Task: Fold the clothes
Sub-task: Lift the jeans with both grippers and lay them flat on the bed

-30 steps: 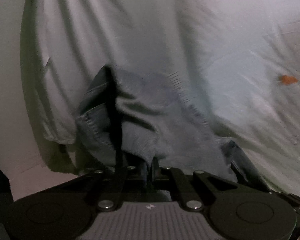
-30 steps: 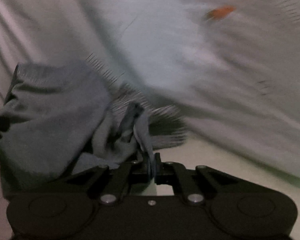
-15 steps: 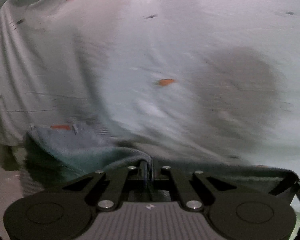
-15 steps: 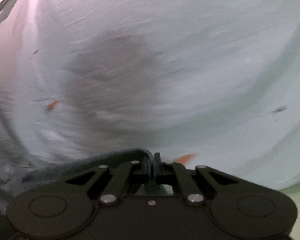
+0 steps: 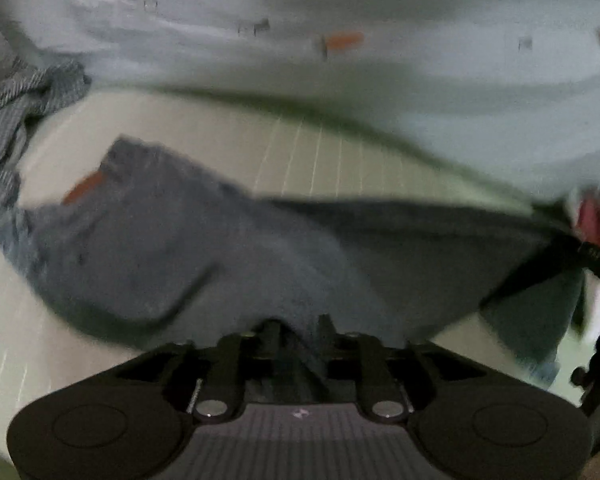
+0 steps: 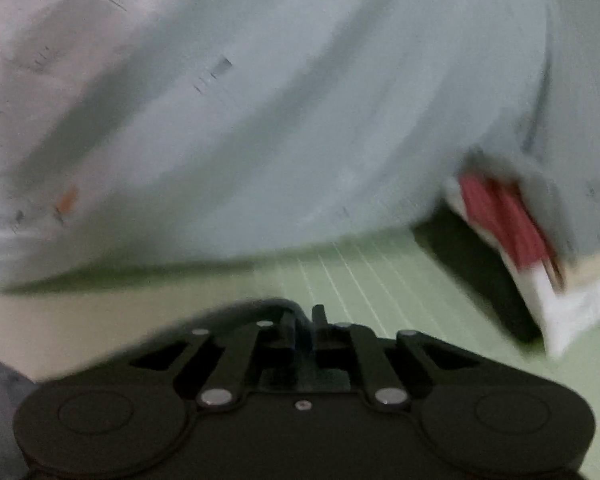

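A grey-blue denim garment (image 5: pixel 188 248) with an orange label lies spread over the pale green mat (image 5: pixel 340 160) in the left wrist view. My left gripper (image 5: pixel 298 326) is shut on its near edge. The cloth stretches right to my right gripper, whose black body (image 5: pixel 596 264) shows at the frame's right edge. In the right wrist view my right gripper (image 6: pixel 306 320) is shut on a dark fold of the garment (image 6: pixel 260 306), just above the mat (image 6: pixel 360 280). The view is blurred.
A pale sheet with small orange and grey marks (image 5: pixel 380 20) covers the far side; it also shows in the right wrist view (image 6: pixel 260 100). A grey striped cloth (image 5: pixel 16 104) lies at far left. A red and white folded item (image 6: pixel 516 232) lies at right.
Both grippers have swung the garment from hanging in front of the sheet down onto the green mat, where it now lies spread between them. Both stay shut on it.
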### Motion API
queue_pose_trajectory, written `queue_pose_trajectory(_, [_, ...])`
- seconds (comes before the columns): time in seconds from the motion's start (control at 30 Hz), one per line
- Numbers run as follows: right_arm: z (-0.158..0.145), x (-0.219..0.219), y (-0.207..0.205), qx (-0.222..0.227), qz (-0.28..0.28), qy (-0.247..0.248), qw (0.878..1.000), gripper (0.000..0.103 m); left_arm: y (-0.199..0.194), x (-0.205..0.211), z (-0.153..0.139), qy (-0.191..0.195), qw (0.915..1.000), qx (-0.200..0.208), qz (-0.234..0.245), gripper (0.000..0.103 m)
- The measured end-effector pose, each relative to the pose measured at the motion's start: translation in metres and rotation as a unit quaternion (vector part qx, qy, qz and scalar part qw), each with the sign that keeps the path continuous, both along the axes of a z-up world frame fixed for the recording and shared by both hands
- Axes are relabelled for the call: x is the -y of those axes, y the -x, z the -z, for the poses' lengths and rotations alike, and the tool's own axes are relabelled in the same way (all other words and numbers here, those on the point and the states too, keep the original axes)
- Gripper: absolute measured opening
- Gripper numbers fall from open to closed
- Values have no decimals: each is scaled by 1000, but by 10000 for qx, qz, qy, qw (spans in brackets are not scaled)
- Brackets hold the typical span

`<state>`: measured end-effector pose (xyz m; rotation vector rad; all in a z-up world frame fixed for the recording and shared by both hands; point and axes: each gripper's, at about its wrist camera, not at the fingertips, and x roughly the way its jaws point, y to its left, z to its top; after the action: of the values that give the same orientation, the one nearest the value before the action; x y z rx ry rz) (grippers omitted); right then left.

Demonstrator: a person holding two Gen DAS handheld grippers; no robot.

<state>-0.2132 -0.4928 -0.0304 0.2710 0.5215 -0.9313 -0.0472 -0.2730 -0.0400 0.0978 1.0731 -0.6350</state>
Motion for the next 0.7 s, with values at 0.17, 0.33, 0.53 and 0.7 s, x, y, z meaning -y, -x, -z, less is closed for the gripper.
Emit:
queue_pose_trajectory(0.17, [26,-8,28,-166,45,-338,9993,29,7,-33,22,-48,9995,-108,-292,43])
queue_pose_trajectory(0.33, [46,-16,36,-295,29,-539,9981,40,2,-56,30,-105,9978,-56,-645,46])
queue_pose_trajectory(0.53, [64,-36,27,-550,-113,-692,9960,60,-20,-82,35,-250,9966,94,-781,59])
queue_pose_trajectory(0.7, [80,-51,16,-790,-413,-705,9935,74,-46,-100,51,-229,9939,-144,-1071,60])
